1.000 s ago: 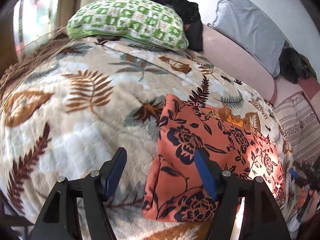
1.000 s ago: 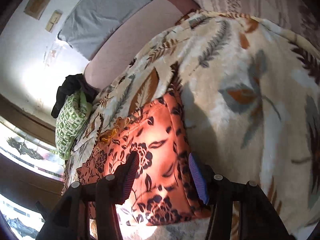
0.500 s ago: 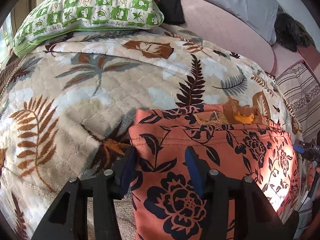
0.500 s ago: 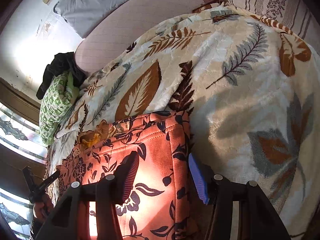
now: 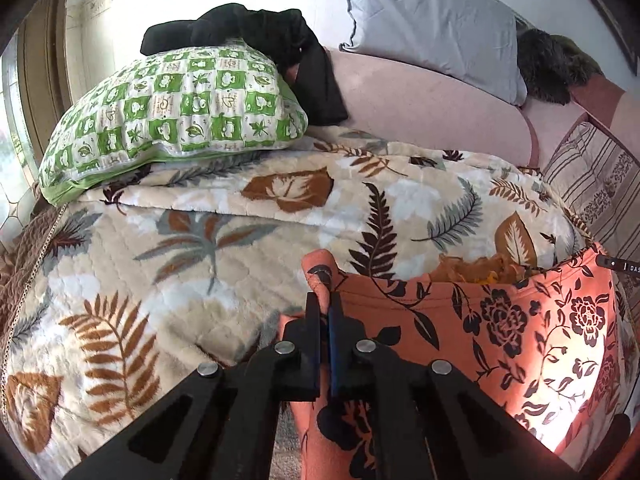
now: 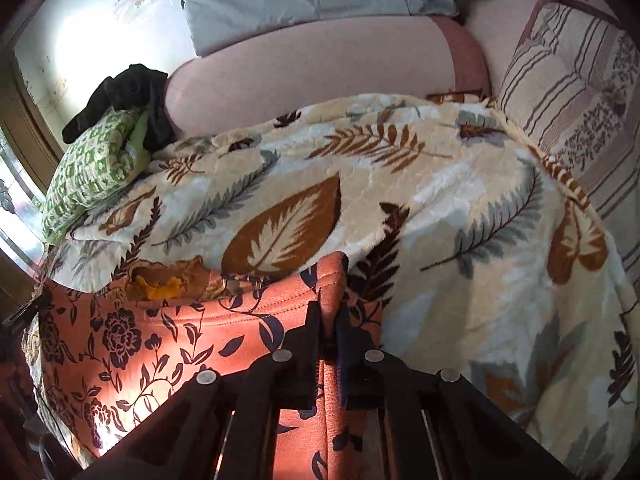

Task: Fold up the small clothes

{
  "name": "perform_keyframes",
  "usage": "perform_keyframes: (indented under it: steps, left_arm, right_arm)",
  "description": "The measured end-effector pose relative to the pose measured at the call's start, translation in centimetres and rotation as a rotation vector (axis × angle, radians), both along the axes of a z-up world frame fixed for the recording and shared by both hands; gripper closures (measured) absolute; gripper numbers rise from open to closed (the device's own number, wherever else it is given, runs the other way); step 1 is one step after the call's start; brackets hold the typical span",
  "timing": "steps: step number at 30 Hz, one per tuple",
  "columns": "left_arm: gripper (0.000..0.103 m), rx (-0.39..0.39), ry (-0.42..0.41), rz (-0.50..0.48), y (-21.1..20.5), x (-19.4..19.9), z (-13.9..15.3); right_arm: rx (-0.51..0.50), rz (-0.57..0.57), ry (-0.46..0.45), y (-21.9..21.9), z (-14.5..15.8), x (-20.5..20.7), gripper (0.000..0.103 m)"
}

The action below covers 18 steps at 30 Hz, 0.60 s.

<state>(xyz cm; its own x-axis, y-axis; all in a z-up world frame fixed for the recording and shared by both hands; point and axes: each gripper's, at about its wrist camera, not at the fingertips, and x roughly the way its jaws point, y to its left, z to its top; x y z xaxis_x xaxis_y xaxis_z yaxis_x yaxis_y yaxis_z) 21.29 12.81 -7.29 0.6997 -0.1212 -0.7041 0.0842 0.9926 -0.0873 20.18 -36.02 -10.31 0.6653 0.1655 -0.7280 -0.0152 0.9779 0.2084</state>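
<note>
Your left tongs (image 5: 325, 320) have just clamped down on the left corner of the orange floral garment (image 5: 500, 332); cloth bunches up between the pads and pokes out above them. The garment lies on the leaf-print blanket (image 5: 200, 240) on the bed, its far hem stretched across to your right. Right tongs (image 6: 329, 322) have just closed too, pinching the opposite corner, fabric pulled up past the tips. Both corners held and slightly raised off the blanket. Something yellow (image 6: 160, 284) sits at the far hem, can't tell what. Progress: early, I'd say. Grasp is done, no crease of this fold shows yet. Left to do: carry the edge over, lay it flat, release, likely fold again.
</note>
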Motion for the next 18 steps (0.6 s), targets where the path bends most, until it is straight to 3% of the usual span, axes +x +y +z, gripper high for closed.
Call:
perform_keyframes:
  steps: [3,5,6,9,11,12,13,14,18]
  left_arm:
    - [0.096,0.05,0.107,0.046,0.1,3.4,-4.1]
    - [0.09,0.097,0.222,0.088,0.1,4.7,-7.6]
    - [0.089,0.099,0.187,0.095,0.2,4.2,-7.3]
    - [0.072,0.051,0.096,0.101,0.7,1.7,-3.9]
    - [0.055,0.031,0.016,0.102,0.9,-1.0,-0.9]
    - [0.052,0.016,-0.018,0.096,0.8,-2.5,0.4]
    - [0.047,-0.005,-0.038,0.077,0.8,-4.2,1.5]
    - [0.044,-0.028,-0.046,0.051,0.5,-5.8,2.4]
    - [0.04,-0.115,-0.031,-0.055,-1.6,-12.7,2.4]
  right_arm:
    - [0.02,-0.028,0.026,-0.5,-1.5,2.2,0.092]
    - [0.05,-0.019,0.143,-0.6,-5.0,4.2,0.091]
    - [0.048,-0.033,0.195,-0.8,-6.6,4.6,0.088]
    - [0.094,-0.094,0.115,-1.6,-6.0,2.0,0.084]
    - [0.108,-0.133,0.039,-2.3,-3.9,-0.7,0.073]
    - [0.124,-0.141,0.003,-2.5,-2.8,-2.3,0.06]
    - [0.165,-0.135,-0.023,-2.7,-1.7,-3.9,0.041]
    - [0.23,-0.119,-0.044,-2.7,-0.8,-5.6,0.034]
    - [0.515,0.064,-0.055,-0.2,0.9,-11.2,0.027]
